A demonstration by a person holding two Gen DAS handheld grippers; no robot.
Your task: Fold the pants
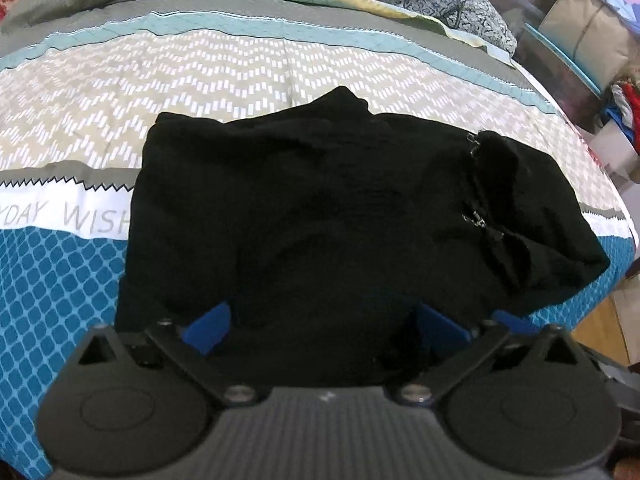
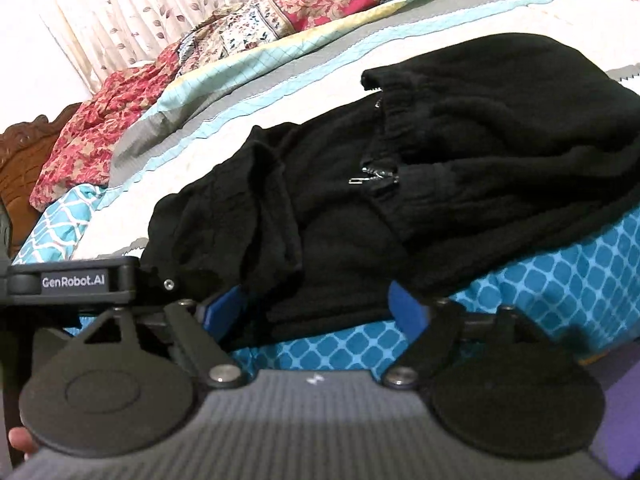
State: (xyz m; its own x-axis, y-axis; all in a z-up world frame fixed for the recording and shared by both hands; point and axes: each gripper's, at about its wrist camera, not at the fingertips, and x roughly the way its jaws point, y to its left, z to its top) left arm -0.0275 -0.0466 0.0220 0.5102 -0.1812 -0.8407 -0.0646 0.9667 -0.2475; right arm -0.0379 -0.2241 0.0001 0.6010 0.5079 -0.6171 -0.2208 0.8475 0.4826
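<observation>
1. The black pants [image 1: 340, 216] lie bunched on the bed [image 1: 60, 280], their long axis running left to right across the frame's middle.
2. Left claw [image 1: 324, 322] sits at lower centre, spread, the near hem between its pads unpinched.
3. Right claw [image 2: 316, 306] likewise spread at the near hem; both look equally close.
4. Only the right view shows the layered folds edge-on, and the left claw's body at its left edge.

Left gripper [image 1: 324, 320] and right gripper [image 2: 316, 304] angle downward (fingers spread wide, gripping nothing).

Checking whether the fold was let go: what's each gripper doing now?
Left gripper: open, over the black pants.
Right gripper: open at the pants' edge.
</observation>
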